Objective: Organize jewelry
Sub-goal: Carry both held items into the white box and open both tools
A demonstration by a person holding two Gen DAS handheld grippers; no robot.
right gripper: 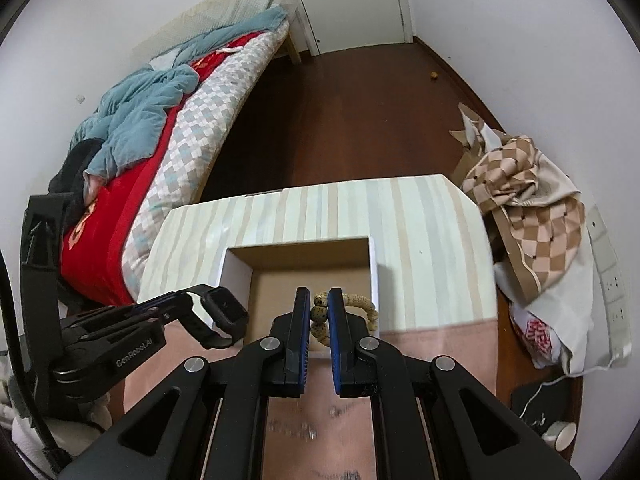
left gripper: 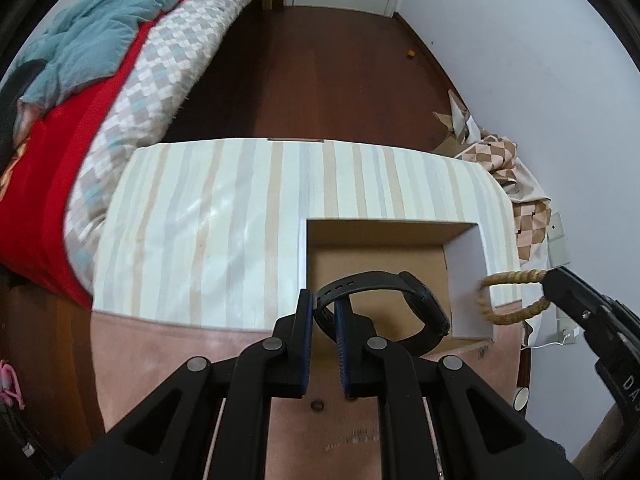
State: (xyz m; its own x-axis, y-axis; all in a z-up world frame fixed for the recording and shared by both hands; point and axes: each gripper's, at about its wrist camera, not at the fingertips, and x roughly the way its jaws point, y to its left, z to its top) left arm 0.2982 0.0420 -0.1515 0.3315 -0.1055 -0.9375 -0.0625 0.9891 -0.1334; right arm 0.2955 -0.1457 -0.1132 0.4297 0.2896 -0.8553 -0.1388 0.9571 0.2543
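Below, open box (right gripper: 372, 268), apparently empty

Striped table (left gripper: 208, 216), pale cream/beige/grey bands, with a pink strip along its near edge under the gripper. Open cardboard box (left gripper: 376, 240) with white walls sits on it just ahead of the fingers. Table stands on dark wood floor (left gripper: 304, 80).

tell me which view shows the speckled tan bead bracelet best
The right wrist view: the speckled tan bead bracelet sits pinched in the right gripper, beads and speckles clear. The left wrist view shows it only as a blurred loop at the frame's right edge.
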